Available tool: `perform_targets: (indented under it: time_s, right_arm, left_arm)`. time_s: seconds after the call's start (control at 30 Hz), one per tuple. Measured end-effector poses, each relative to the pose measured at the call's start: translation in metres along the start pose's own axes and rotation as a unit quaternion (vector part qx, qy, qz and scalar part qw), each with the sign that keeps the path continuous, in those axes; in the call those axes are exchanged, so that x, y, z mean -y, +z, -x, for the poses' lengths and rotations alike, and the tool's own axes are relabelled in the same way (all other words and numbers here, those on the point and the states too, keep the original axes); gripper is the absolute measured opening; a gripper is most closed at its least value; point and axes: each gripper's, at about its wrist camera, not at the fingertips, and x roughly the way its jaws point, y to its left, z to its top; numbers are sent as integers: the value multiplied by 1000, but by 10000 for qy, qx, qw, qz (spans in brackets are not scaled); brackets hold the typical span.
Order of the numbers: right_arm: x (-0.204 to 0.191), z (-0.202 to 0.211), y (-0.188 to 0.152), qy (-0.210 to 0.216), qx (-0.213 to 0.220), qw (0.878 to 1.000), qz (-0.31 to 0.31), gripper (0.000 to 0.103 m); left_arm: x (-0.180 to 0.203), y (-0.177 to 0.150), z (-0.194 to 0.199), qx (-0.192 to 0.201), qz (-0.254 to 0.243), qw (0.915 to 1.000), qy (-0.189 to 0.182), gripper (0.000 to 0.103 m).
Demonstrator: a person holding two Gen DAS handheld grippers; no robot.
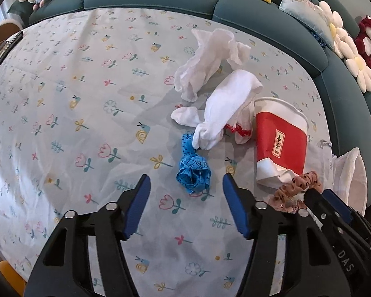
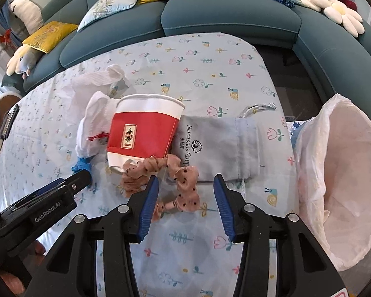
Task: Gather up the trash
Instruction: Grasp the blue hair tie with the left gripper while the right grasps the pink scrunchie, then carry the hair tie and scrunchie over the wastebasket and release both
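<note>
Hovering both claws low over the counter [image 1: 61, 113], we're sizing up what counts as trash. Left claw [image 1: 186, 185] is spread wide w/ nothing between the pads; the blue tape measure [image 1: 194, 170] lies bunched just ahead of it, betw. the fingertips' line of reach. Right claw [image 2: 186, 188] is also spread, empty, and sits over the pink dotted scrunchie [image 2: 170, 180], whose loop falls partly inside the gap but isn't pinched.

Trash-wise, the red-and-white paper cup [image 2: 143, 131] looks like the main target: it lies tipped on its side mid-counter, its base end touching the scrunchie, its rim end against the white socks [image 1: 225, 113]. A crumpled white tissue [image 1: 210, 59] sits just beyond the socks, prob. trash too. The grey drawstring pouch [image 2: 220, 146] lies flat beside the cup, on its right side in the right wrist view; that, the socks, tape and scrunchie read as keepers, so we'd leave them.

The bin w/ white plastic liner [image 2: 338, 173] stands open at the counter's right edge, near the right claw, which is prob. why that side is held closest to the cup. Claws wide open suits a grab approach; the cup's thin wall may crush if squeezed hard.
</note>
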Motion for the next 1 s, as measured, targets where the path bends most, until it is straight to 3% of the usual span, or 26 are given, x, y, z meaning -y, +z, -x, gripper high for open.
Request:
perform_targets:
  time_s: [0.13, 0.23, 0.6, 1.0]
  right_arm:
    - [-1, -10, 0, 29, -132, 9999, 35, 25]
    - [-3, -15, -3, 54, -233, 9997, 73, 12]
    - [6, 32, -10, 238, 164, 9995, -84, 9]
    - [45, 120, -24, 211, 923, 9950, -326, 9]
  left_arm:
    - [1, -1, -6, -80, -83, 9999, -31, 31]
    - [2, -2, -5, -79, -76, 9999, -47, 26]
    - [18, -15, 33, 143, -169, 9995, -221, 23]
    - [77, -43, 105, 668, -713, 9939, -509, 23]
